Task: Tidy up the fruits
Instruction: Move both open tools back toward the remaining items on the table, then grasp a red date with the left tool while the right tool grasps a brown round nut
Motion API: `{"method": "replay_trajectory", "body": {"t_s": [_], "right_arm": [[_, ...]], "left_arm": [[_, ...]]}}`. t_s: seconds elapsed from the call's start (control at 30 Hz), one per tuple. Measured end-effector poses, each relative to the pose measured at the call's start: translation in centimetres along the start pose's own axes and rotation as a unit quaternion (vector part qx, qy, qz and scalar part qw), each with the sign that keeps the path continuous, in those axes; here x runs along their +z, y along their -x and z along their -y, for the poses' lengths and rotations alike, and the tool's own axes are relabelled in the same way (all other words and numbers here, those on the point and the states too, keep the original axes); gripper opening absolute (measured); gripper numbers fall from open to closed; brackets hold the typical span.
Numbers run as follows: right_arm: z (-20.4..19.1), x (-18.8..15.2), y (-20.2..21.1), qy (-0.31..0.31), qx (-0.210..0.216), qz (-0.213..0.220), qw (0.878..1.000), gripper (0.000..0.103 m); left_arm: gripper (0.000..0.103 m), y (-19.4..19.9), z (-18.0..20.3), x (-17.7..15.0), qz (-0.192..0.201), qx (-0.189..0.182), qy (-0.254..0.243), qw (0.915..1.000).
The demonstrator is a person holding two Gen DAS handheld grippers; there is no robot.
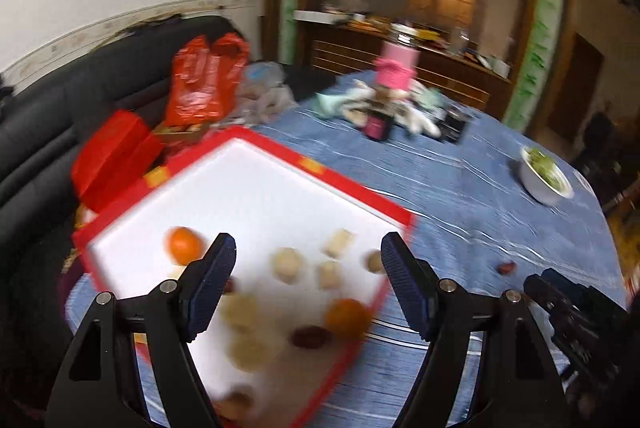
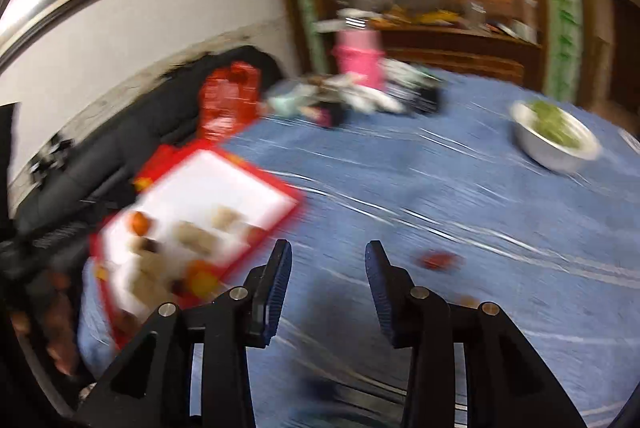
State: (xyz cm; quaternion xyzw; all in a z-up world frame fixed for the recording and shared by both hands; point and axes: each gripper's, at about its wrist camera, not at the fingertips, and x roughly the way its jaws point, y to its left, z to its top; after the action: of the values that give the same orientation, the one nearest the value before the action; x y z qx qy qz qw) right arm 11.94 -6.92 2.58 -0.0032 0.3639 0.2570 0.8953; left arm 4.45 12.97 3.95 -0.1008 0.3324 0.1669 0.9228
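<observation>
— Black jaws of the left gripper (image 1: 308, 288) stand well apart over the near half of the white tray (image 1: 256, 188), nothing between them. Fruit lies below: one orange (image 1: 183, 245) at the tray's left side, another orange (image 1: 347, 318) at its near right edge, a dark date (image 1: 310, 336) just beside that one, and pale pieces between them.

— And the right gripper (image 2: 326, 288)?

— Off the tray, over bare blue tablecloth (image 2: 400, 180), jaws part-way apart and empty. A small red fruit (image 2: 438, 261) lies loose on the cloth, well to the right of the tray and just right of those jaws. I'd take it for another date, though blur leaves me unsure.

— What could go wrong?

— Both views are smeared, so a hasty closing could miss. The orange at the tray's edge sits near the red rim; a nudge from a finger might roll it off onto the cloth. The small fruit could skid away if a pad strikes it sideways.
</observation>
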Motion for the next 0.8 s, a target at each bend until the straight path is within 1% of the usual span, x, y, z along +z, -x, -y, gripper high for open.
{"method": "replay_trajectory", "body": {"t_s": [0.03,0.13,0.17,0.2,0.3,0.43,0.5,0.53,0.63,0.7,0.77,0.8], "right_arm": [[1.3,-0.4,-0.1,-0.01,-0.009,-0.007,1.0,0.042],[5.2,-2.0,-0.7,-0.038,-0.033,-0.041,0.998,0.041],[5.7,-2.2,-0.9,-0.041,-0.034,-0.045,0.998,0.039],[6.3,-2.5,-1.1,-0.045,-0.034,-0.05,0.997,0.039],[6.9,-2.6,-1.4,-0.05,-0.034,-0.052,0.997,0.039],[7.2,-2.4,-2.5,-0.041,-0.033,-0.06,0.997,0.039],[7.3,-2.4,-3.4,-0.043,-0.036,-0.074,0.996,0.029],[7.3,-2.4,-3.9,-0.046,-0.039,-0.079,0.995,0.022],[7.7,-2.8,-3.5,-0.054,-0.04,-0.075,0.995,0.022],[8.0,-2.9,-2.5,-0.06,-0.04,-0.062,0.995,0.022],[8.6,-2.9,-1.1,-0.066,-0.039,-0.047,0.996,0.022],[8.9,-3.0,-0.5,-0.07,-0.04,-0.04,0.996,0.022]], "left_arm": [[0.075,-0.2,0.9,-0.2,-0.005,-0.007,-0.008,0.9999],[0.075,-0.8,3.1,-0.8,-0.018,-0.021,-0.031,0.9992],[0.075,-0.8,3.7,-1.0,-0.021,-0.024,-0.037,0.9988],[0.075,-0.9,4.3,-1.1,-0.023,-0.027,-0.044,0.9984],[0.075,-0.9,5.3,-1.4,-0.026,-0.031,-0.053,0.9978],[0.075,-1.1,6.2,-1.5,-0.03,-0.033,-0.062,0.9971],[0.075,-1.2,6.7,-1.5,-0.028,-0.037,-0.065,0.9968],[0.075,-1.2,6.9,-1.5,-0.026,-0.039,-0.067,0.9966],[0.075,-1.5,7.9,-1.5,-0.026,-0.044,-0.074,0.9959],[0.075,-1.8,9.2,-1.5,-0.029,-0.059,-0.081,0.9945],[0.075,-2.1,11.1,-1.6,-0.027,-0.069,-0.099,0.9923],[0.075,-2.4,12.3,-1.7,-0.028,-0.08,-0.111,0.9902]]}}
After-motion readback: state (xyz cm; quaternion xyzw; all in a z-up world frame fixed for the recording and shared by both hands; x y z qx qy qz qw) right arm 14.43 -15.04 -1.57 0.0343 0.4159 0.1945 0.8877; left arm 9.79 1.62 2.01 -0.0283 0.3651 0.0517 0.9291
